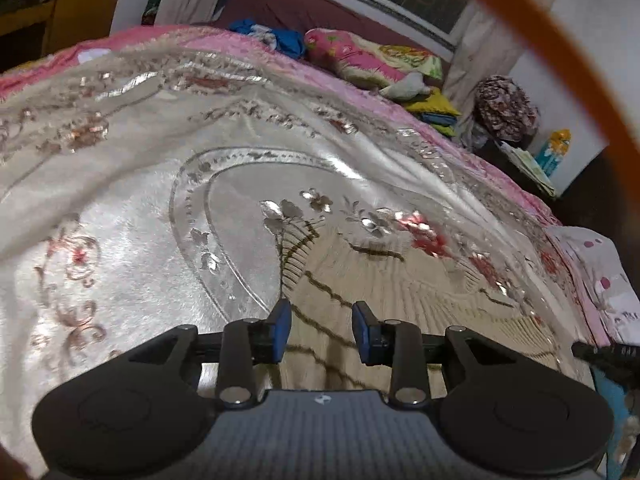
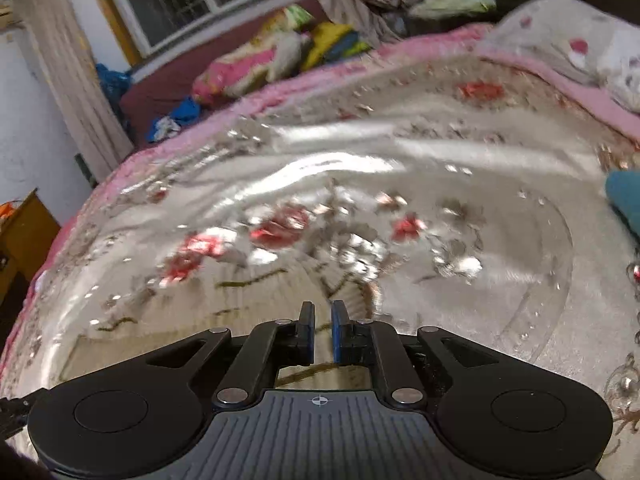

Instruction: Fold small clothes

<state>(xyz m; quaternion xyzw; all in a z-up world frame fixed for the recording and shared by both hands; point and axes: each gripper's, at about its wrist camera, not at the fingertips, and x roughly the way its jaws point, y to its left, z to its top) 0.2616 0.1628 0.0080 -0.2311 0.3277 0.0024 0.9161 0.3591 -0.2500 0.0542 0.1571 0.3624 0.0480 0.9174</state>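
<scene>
A beige knitted garment (image 1: 372, 288) with thin dark wavy stripes lies spread on the shiny floral bedspread (image 1: 120, 200). My left gripper (image 1: 322, 332) hovers over it with its blue-padded jaws apart and nothing between them. In the right wrist view the same garment (image 2: 248, 300) lies under my right gripper (image 2: 322, 332), whose jaws stand a narrow gap apart with nothing held between them. The view is motion-blurred.
Pillows and piled clothes (image 1: 360, 60) lie at the far side of the bed. A blue cloth heap (image 1: 280, 38) sits near them. A teal item (image 2: 624, 196) lies at the right edge. A wooden cabinet (image 1: 60, 4) stands at the back left. An orange strap (image 1: 540, 48) crosses the top right.
</scene>
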